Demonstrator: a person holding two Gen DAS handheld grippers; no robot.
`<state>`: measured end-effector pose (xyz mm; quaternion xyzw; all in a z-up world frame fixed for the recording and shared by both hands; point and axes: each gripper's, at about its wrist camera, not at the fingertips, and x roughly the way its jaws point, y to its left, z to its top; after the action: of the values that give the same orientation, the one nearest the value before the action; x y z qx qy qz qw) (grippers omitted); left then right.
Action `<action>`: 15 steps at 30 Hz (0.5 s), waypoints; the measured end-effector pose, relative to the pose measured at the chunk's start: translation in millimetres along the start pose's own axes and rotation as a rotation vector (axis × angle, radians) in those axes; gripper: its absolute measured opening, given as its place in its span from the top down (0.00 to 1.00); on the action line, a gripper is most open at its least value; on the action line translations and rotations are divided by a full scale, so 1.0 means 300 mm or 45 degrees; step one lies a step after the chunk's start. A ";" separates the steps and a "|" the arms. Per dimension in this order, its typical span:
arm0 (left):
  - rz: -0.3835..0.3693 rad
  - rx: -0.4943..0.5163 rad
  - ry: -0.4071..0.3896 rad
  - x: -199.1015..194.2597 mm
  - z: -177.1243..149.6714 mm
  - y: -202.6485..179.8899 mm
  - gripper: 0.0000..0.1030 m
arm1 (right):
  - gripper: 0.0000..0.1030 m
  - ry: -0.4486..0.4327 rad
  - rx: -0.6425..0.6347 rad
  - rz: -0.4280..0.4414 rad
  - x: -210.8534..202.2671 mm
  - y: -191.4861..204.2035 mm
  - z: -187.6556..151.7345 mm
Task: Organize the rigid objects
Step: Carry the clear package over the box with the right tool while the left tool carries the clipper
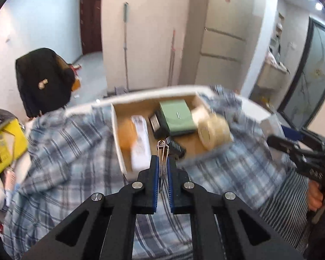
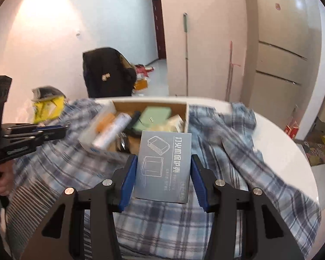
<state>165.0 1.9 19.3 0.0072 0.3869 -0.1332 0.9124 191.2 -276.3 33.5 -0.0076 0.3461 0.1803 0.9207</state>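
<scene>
Cardboard box (image 1: 123, 143) at frame centre already holds a green case, tape roll and others. My left hand-held gripper (image 1: 162, 171) pinches a metal clip (image 1: 162, 158); my right hand-held gripper (image 2: 163, 169) clamps a grey printed carton (image 2: 164, 166). Both remain to drop in.

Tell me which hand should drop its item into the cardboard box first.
Probably left. The left gripper holds a slim metal clip right at the open cardboard box's near edge. The right gripper clamps a grey printed carton seemingly farther back.
</scene>
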 end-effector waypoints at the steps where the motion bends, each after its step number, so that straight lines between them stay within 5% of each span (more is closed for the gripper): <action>1: 0.016 -0.015 -0.020 -0.009 0.031 0.003 0.92 | 0.54 -0.013 0.010 0.015 -0.010 0.008 0.039; 6: 0.243 -0.059 -0.060 0.102 0.174 -0.018 0.92 | 0.54 -0.026 0.180 0.033 0.000 0.011 0.257; 12: 0.070 -0.165 -0.026 0.318 0.267 0.043 0.92 | 0.54 -0.011 0.348 -0.028 0.167 -0.030 0.442; 15: 0.142 -0.160 -0.043 0.409 0.256 0.067 0.92 | 0.54 0.058 0.307 -0.009 0.312 -0.033 0.443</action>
<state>305.7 -16.7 -15.7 -0.0308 0.3779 -0.0577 0.9235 343.9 -236.5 73.6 0.0978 0.3860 0.1338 0.9075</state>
